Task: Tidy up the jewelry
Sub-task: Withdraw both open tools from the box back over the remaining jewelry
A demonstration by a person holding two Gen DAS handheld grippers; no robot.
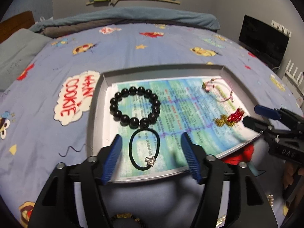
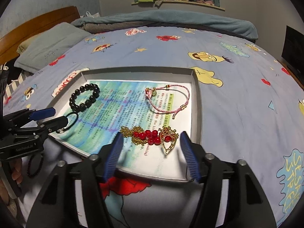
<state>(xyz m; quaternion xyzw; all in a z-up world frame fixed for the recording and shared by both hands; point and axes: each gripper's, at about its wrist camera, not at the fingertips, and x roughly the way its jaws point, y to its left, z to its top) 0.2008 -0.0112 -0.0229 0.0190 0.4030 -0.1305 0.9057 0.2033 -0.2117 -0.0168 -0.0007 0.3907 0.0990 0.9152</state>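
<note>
- Left wrist view: the left gripper (image 1: 151, 148) stands wide apart, holding nothing, its fingers either side of the black hair tie (image 1: 144, 148) in the shallow tray (image 1: 98, 102). The black bead bracelet (image 1: 135, 106) lies just beyond. A beaded piece at the bottom edge is cut off.
- Right wrist view: the right gripper (image 2: 151, 148) is spread wide and empty before the red-and-gold necklace (image 2: 152, 135); the pink cord bracelet (image 2: 169, 99) lies farther in. The left gripper hides part of the hair tie.

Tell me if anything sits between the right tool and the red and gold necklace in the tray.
Nothing visible does. The right tool is open, its fingers straddling the near end of the red and gold necklace, which lies on the printed paper in the tray. The pink cord bracelet lies farther back, out of the path.
</note>
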